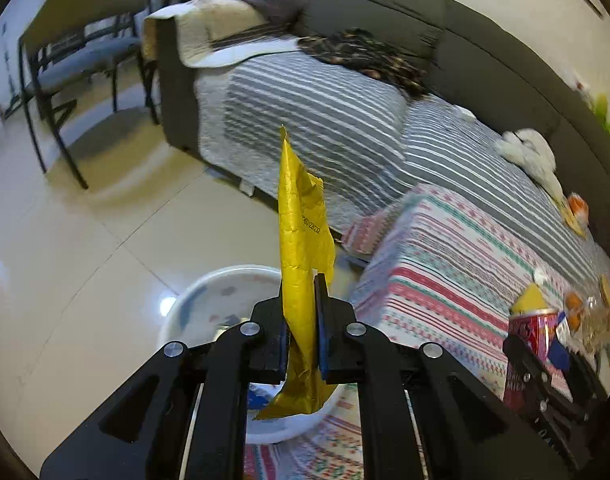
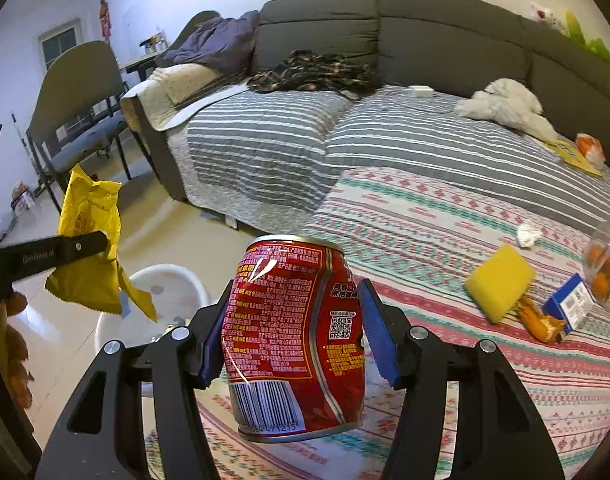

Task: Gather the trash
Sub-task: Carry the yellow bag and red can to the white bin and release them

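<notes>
Glossy cream floor tiles and a low table under a red-and-green patterned cloth set the scene, with a grey sofa covered in a striped quilt behind.

The crumpled yellow foil wrapper is clamped flat between the pads of the left gripper, standing up above the jaws with its tail hanging below. It looks near weightless and limp, and slick too, so a pinch across a doubled fold, as now, should keep it from sliding out.

The dented red drink can sits upright between the blue pads of the right gripper, which close on its sides at mid-height. Thin metal like this buckles easily; it already bows inward, so I judge that a moderate squeeze on the waist is enough and that more would only crush it. It seems empty and light.

Below and between both loads stands the round white plastic bin on the floor beside the table, its mouth open and a few scraps inside.

Farther out on the cloth lie a yellow sponge block, a small blue-and-white carton, orange peel and a crumpled white tissue.
</notes>
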Action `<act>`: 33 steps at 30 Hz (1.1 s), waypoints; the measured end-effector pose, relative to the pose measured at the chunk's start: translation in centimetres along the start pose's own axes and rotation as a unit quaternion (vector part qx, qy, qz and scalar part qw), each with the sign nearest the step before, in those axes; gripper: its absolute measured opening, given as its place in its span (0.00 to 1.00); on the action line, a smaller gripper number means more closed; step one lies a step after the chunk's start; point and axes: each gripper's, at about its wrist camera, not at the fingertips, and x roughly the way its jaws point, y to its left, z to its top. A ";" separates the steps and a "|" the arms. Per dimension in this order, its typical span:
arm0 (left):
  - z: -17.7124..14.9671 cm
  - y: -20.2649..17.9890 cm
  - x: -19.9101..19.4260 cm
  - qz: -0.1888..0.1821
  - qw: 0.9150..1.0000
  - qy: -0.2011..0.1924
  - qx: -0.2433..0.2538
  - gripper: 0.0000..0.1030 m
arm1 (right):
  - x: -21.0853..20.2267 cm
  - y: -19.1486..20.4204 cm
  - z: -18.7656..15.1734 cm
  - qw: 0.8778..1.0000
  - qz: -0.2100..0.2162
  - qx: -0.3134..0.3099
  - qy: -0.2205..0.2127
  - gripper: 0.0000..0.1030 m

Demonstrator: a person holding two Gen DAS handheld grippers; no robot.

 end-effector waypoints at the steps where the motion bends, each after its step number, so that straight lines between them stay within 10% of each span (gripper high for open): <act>1: 0.1 0.6 0.0 0.001 1.000 0.003 -0.007 0.10 | 0.2 0.6 0.0 1.000 0.003 -0.004 0.002 0.56; 7: 0.3 2.7 1.2 -0.001 0.999 0.043 -0.026 0.13 | 1.4 3.7 -0.4 1.000 0.015 -0.025 0.009 0.56; 11: 0.4 3.6 0.5 0.007 0.999 0.037 -0.029 0.45 | 2.8 5.1 -0.8 0.999 0.031 -0.014 0.021 0.56; 33: 2.3 8.8 -3.7 0.080 0.992 -0.027 -0.089 0.52 | 9.3 14.8 -0.6 0.995 0.056 -0.049 0.062 0.68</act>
